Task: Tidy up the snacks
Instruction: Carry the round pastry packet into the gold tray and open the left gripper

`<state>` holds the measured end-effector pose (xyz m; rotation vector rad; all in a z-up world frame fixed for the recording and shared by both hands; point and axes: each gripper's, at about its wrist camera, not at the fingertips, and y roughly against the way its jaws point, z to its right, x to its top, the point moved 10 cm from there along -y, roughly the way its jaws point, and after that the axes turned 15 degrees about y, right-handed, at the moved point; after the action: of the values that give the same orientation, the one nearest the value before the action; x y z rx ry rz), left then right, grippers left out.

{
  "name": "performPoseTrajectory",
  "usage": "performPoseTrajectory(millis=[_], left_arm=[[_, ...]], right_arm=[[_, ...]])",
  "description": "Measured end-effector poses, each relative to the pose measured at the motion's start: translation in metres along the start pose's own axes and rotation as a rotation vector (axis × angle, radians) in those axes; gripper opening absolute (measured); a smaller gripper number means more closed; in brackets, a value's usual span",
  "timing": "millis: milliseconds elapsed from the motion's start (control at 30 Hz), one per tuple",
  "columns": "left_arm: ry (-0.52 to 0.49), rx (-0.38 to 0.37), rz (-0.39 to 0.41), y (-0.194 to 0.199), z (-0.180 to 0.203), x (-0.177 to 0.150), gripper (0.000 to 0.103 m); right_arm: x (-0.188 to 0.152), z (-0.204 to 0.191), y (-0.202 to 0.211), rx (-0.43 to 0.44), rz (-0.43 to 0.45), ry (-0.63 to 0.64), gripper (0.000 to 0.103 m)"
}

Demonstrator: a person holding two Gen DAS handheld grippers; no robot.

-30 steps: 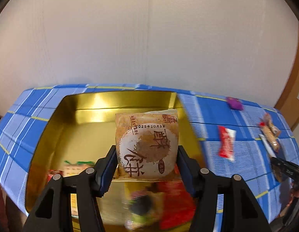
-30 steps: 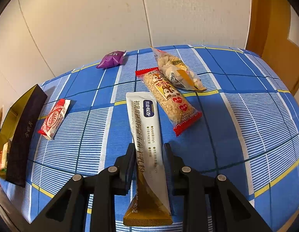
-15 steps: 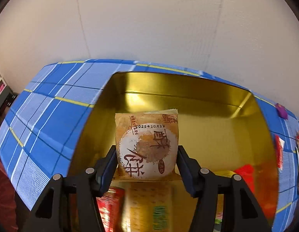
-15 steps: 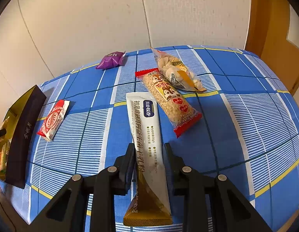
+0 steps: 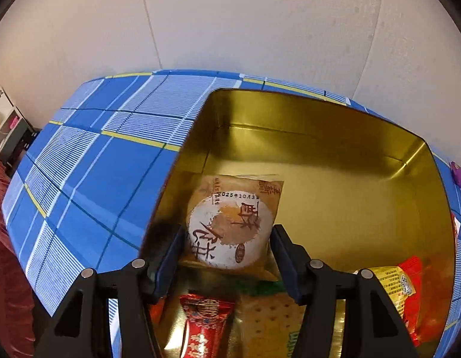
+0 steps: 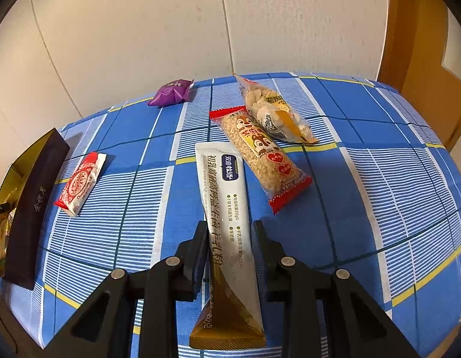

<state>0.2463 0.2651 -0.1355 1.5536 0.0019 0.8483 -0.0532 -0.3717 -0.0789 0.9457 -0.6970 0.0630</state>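
The left gripper (image 5: 227, 247), now parted, has just let the brown round-pastry packet (image 5: 233, 223) drop onto the floor of the gold metal tin (image 5: 320, 125), while the right gripper (image 6: 229, 238) stays clenched on the long white-and-gold sachet (image 6: 227, 208), likely next for the tin.
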Motion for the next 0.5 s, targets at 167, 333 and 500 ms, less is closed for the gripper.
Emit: performPoseTrajectory(millis=[167, 333, 500], left_arm=[[-0.006, -0.035, 0.081, 0.026, -0.002, -0.003, 0.061], [-0.004, -0.183, 0.206, 0.066, 0.001, -0.018, 0.061], [-0.018, -0.222, 0.213, 0.076, -0.002, -0.035, 0.061]], right_arm=[[-0.001, 0.000, 0.000, -0.003, 0.000, 0.001, 0.029], [0.001, -0.001, 0.001, 0.012, 0.007, -0.018, 0.026], [0.008, -0.016, 0.010, 0.048, 0.051, -0.022, 0.025]])
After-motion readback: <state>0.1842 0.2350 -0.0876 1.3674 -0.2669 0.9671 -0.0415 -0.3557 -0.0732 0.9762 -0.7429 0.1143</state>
